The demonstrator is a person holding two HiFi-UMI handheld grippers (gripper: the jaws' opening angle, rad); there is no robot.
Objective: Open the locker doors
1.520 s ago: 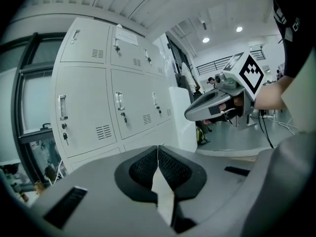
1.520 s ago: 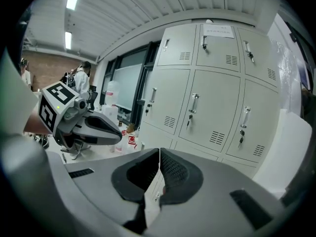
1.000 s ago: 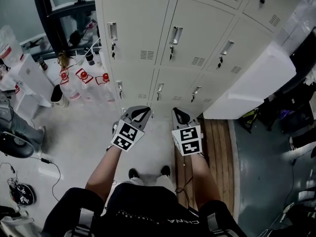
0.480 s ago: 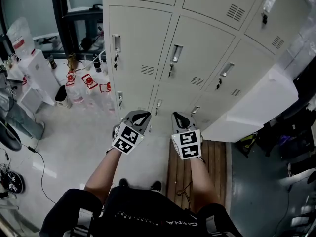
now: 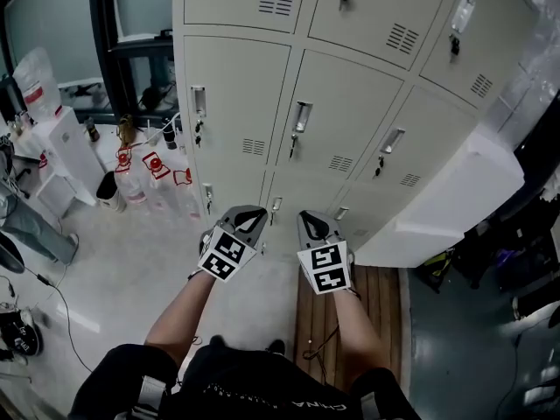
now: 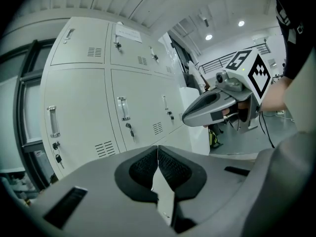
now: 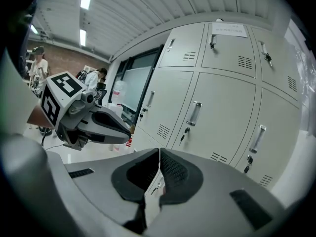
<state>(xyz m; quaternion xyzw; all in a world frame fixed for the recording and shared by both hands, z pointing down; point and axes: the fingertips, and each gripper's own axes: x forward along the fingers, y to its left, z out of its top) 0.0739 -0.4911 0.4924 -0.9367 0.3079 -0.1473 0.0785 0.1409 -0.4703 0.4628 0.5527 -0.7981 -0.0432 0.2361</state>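
Illegible paper label (image 7: 228, 29) on locker door (image 7: 228, 58)

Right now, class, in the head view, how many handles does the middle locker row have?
3: left handle, centre handle, right handle. None seems hidden.

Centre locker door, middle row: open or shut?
Shut. The centre door lies flush with the left door; no gap shows along its edges.
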